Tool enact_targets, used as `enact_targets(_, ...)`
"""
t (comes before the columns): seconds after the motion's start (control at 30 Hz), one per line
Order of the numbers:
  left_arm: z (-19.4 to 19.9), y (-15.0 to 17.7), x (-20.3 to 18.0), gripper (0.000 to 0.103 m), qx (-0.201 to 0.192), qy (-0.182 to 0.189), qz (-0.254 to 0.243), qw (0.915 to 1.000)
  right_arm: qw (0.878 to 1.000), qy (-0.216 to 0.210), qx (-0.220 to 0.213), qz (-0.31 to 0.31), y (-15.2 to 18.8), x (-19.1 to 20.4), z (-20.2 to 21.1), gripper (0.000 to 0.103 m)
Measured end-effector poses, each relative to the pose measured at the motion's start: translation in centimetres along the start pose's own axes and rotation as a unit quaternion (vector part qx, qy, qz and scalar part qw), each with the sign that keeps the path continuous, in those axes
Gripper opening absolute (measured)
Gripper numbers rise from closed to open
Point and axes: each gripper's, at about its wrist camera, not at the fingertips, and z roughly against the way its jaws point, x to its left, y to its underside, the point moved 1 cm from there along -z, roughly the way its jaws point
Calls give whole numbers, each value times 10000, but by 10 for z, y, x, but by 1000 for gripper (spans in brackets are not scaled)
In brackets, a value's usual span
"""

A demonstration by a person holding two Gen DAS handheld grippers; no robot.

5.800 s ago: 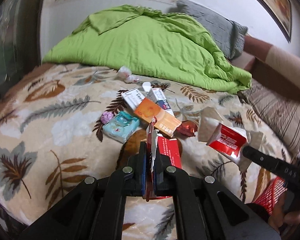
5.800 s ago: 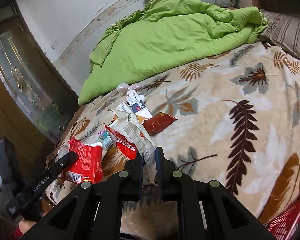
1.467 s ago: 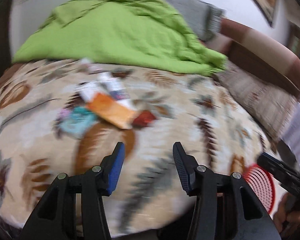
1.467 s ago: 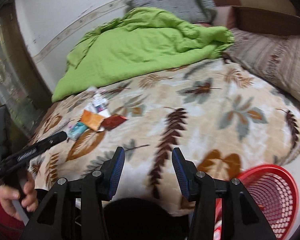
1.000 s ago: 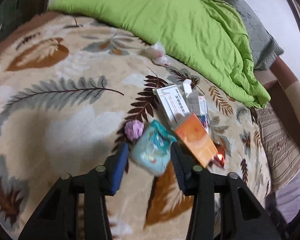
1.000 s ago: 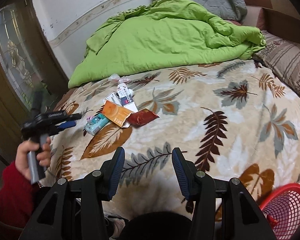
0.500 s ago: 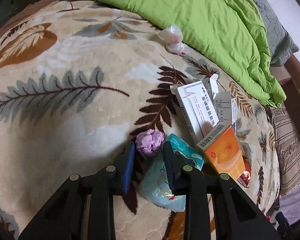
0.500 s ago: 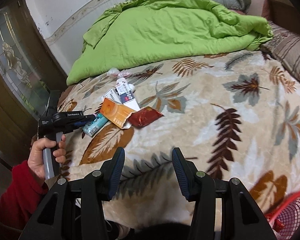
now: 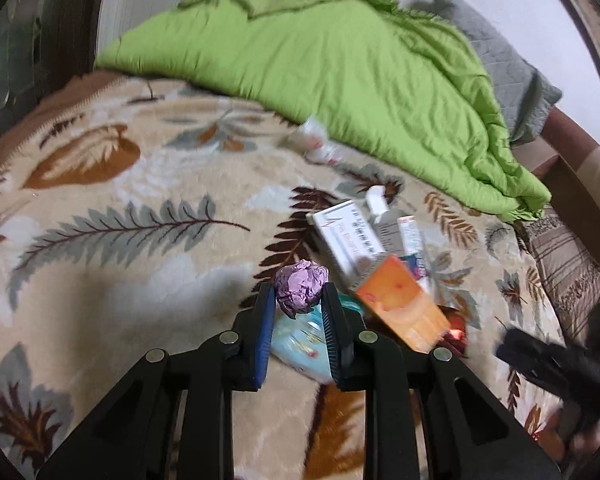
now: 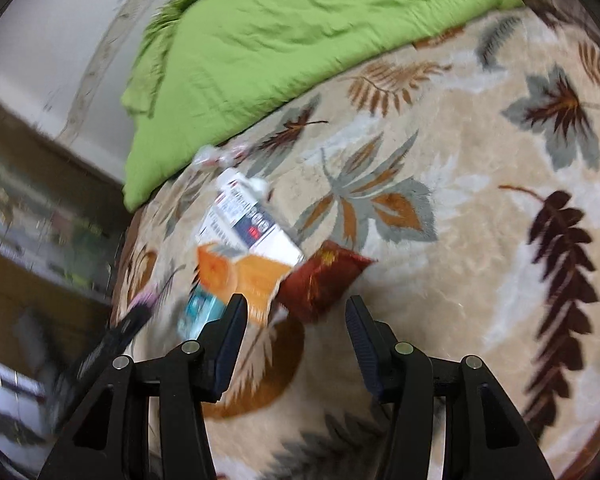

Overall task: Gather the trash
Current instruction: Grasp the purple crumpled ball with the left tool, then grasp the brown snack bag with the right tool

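Half a second on, the left gripper point(image 9: 298, 300) has lifted the crumpled purple paper ball point(image 9: 301, 286), pinched between its 2 blue pads, off the leaf-patterned beige blanket point(image 9: 120, 248) above the teal wipes packet point(image 9: 300, 342). Right gripper point(image 10: 296, 316) hovers, jaws wide, near the dark red foil wrapper point(image 10: 320, 276) and orange carton point(image 10: 240, 276).
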Motion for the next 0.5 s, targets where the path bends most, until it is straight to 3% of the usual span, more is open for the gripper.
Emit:
enact_targets(0.37, 26, 20, -21, 22, -306, -102, -358, 9988, 9958, 609, 379, -572, -16, -5, -58, 55)
enact_targets(0.5, 29, 26, -28, 22, -343, -119, -486, 9982, 9961, 434, 340, -682, -13, -20, -57, 47)
